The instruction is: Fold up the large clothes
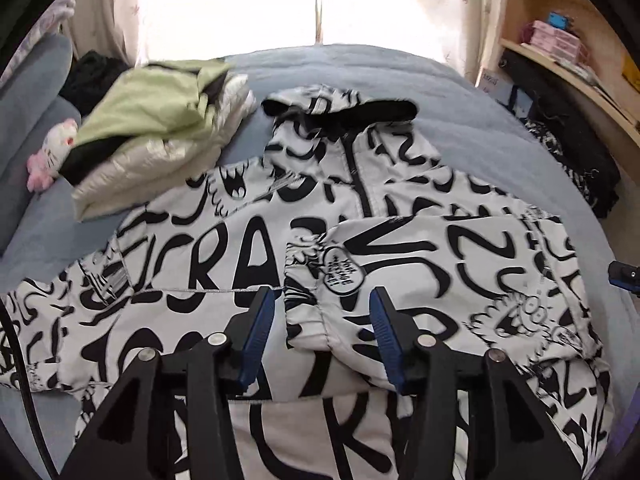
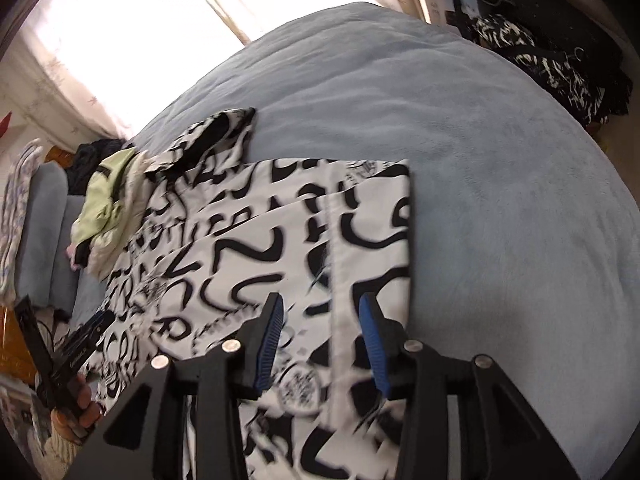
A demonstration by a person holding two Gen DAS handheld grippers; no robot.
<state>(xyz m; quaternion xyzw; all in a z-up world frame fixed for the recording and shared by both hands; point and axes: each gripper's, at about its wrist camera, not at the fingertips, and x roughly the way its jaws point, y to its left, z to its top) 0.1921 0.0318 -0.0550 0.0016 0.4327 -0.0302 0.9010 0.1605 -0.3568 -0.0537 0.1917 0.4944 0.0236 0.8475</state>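
Observation:
A white hooded jacket with black graffiti print point(image 1: 248, 248) lies spread on the blue bed point(image 1: 480, 120), hood toward the window. One sleeve point(image 1: 352, 280) is folded across its front, with the cuff lying under my left gripper point(image 1: 322, 296). That gripper hovers just above the cuff, open, its blue pads clear of the cloth. In the right wrist view the jacket point(image 2: 260, 232) shows a straight folded edge on its right side. My right gripper point(image 2: 320, 300) hangs open over that side, holding nothing. A hand carries the left gripper point(image 2: 80, 340) at the lower left of that view.
A stack of folded pale green and white clothes point(image 1: 160, 132) sits left of the hood, with a pink plush toy point(image 1: 52, 152) and a blue pillow point(image 1: 36, 92) beyond. Dark patterned clothes point(image 1: 580, 172) and a wooden shelf point(image 1: 560, 52) border the bed's right. Bare blue blanket point(image 2: 500, 200) lies right of the jacket.

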